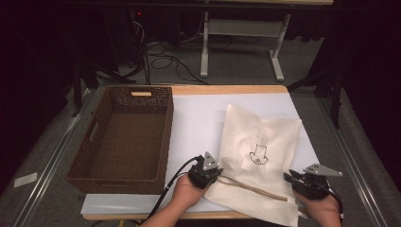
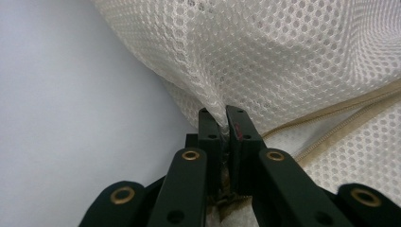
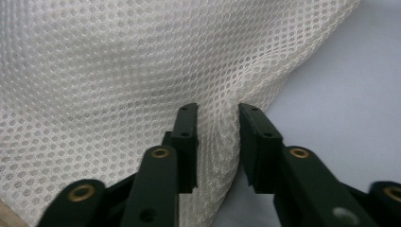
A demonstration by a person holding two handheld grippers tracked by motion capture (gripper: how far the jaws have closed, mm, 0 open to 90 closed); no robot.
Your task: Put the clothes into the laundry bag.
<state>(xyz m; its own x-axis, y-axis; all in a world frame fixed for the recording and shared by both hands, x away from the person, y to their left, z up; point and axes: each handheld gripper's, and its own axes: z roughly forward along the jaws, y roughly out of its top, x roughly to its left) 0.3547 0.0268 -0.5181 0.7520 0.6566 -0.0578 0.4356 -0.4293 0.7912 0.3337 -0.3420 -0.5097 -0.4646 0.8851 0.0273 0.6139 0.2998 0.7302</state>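
Observation:
A white mesh bag (image 1: 265,132) with a small black drawing and a beige zipper (image 1: 255,189) lies on the white table cover (image 1: 198,123), at its right half. At the bag's near left edge my left gripper (image 1: 216,176) is shut, and in the left gripper view the mesh (image 2: 265,56) is pinched between its tips (image 2: 223,113). My right gripper (image 1: 287,178) is at the bag's near right corner. Its jaws (image 3: 217,111) stand a little apart with a loose fold of mesh (image 3: 118,71) rising between them.
A dark brown woven basket (image 1: 168,132) with cut-out handles stands on the left of the table, beside the bag. Beyond the far edge are a table leg frame (image 1: 204,47) and cables on the floor.

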